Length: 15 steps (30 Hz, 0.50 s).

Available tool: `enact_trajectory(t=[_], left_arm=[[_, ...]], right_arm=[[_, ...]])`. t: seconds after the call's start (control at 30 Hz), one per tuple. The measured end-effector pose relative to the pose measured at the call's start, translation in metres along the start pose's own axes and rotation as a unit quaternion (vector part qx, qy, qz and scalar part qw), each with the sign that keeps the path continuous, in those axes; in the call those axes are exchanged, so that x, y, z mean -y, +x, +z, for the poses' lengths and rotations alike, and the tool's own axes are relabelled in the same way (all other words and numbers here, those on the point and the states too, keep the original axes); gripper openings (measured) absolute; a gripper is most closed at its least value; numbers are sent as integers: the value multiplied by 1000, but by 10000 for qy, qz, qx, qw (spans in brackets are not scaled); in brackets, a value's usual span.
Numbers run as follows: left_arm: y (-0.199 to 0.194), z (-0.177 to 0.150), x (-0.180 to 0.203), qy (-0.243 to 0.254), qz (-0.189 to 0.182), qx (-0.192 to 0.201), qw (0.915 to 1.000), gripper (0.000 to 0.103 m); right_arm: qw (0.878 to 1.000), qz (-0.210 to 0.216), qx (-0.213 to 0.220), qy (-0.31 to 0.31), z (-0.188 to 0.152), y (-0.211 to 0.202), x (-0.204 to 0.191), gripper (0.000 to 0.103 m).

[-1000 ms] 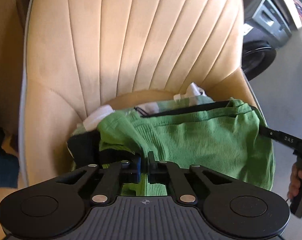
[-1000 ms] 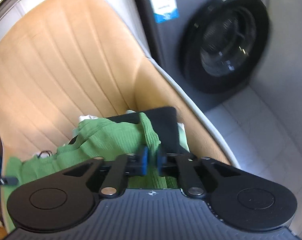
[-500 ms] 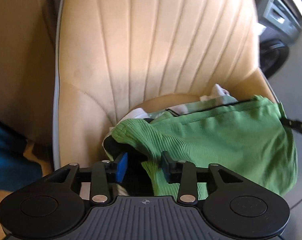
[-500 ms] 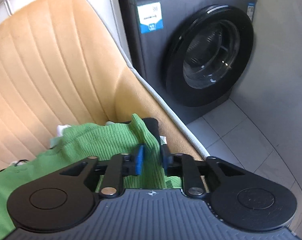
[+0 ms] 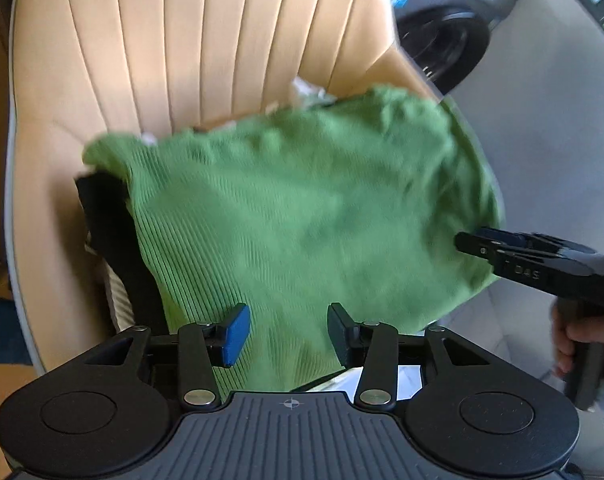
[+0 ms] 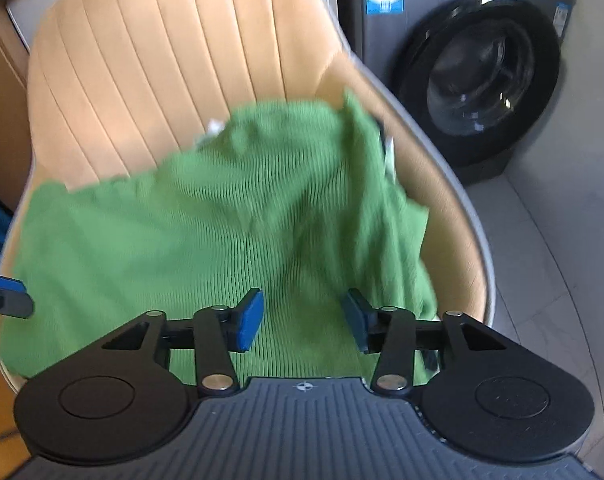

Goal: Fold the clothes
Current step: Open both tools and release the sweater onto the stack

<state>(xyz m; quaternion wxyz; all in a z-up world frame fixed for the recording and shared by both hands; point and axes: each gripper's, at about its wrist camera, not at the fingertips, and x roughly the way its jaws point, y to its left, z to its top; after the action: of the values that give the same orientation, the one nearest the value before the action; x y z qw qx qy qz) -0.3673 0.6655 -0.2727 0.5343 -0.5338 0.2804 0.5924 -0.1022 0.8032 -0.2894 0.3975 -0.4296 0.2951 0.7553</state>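
A green ribbed garment (image 5: 302,216) lies spread and blurred over a pile on the seat of a tan chair (image 5: 162,40); it also shows in the right wrist view (image 6: 206,232). My left gripper (image 5: 288,334) is open and empty just above the garment's near edge. My right gripper (image 6: 304,322) is open and empty above the garment, and it also shows at the right of the left wrist view (image 5: 474,240). A black cloth (image 5: 114,232) and striped white fabric (image 5: 116,300) stick out under the green garment at the left.
A dark front-loading washing machine (image 6: 482,76) stands right of the chair on a pale tiled floor (image 6: 550,240). The chair's curved rim (image 6: 458,196) rings the seat. A blue object (image 5: 2,320) lies left of the chair.
Both grippers have opened and let go of the green garment, which has dropped and spread over the pile. Both have pulled back from it.
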Motion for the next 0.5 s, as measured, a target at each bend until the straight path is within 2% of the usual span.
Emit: enact_trajectory(t=[0.07,0.17,0.2,0.37,0.43,0.5], left_arm=[[11,-8,-1,58,281,53,9996,34],[26,-15,-4,99,477,45,9988,34],[29,-17,-4,124,517,43,9986,34],[43,-15,-12,-86,544,-69,9985,34],[44,-12,-13,-201,561,-113,9982,35],[45,-10,-12,-283,539,-127,9981,44]], right_arm=[[9997,-212,-91,-103,-4,12,-4,49],[9986,-387,-206,-307,-4,28,-9,52],[9981,-419,-258,-374,-3,33,-11,56],[9960,-521,-398,-615,-1,52,-13,56],[9959,-539,-386,-616,-1,56,-13,57],[9963,-551,-346,-567,-2,58,-14,58]])
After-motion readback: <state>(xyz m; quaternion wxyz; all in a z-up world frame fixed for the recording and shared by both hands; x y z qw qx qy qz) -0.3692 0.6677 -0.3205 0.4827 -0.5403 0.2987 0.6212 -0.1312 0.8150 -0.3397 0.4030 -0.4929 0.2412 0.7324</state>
